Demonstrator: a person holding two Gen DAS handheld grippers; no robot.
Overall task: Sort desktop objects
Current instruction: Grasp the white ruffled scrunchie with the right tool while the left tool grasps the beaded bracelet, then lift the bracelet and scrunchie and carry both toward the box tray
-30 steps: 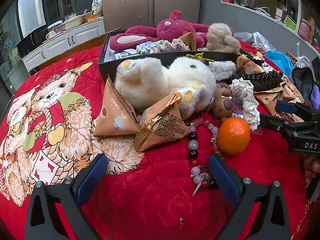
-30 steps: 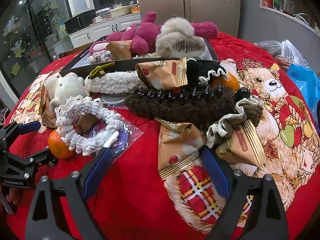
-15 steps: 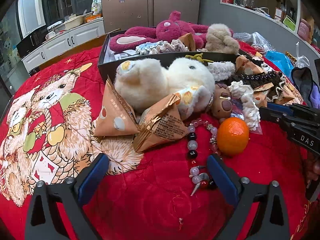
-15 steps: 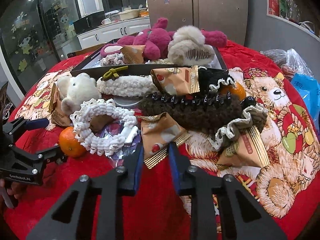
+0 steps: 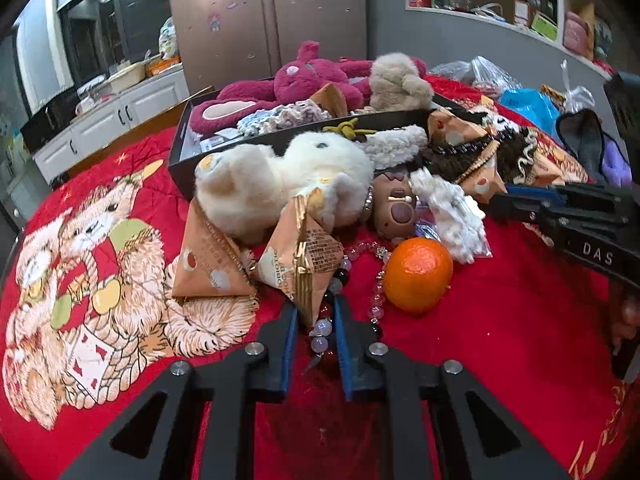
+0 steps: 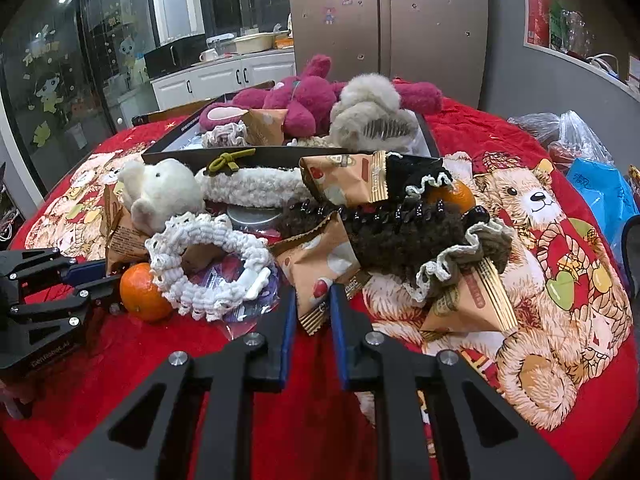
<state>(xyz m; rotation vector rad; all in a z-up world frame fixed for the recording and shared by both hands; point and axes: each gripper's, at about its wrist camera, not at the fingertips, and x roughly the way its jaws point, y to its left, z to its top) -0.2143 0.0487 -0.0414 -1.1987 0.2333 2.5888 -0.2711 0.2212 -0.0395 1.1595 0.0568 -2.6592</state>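
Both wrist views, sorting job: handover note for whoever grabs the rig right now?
Left tool: shut on a triangular snack packet, low at the red tablecloth, with a bead bracelet between its fingers too.
Right tool: shut on another triangular snack packet.
Done: the black tray already holds a pink plush, a beige plush, a scrunchie and one packet.
Left: both gripped packets, the orange, white plush, white scrunchie and hair claws in front of the tray.

A steel fridge [image 6: 388, 28] stands beside white cabinets [image 6: 224, 80].
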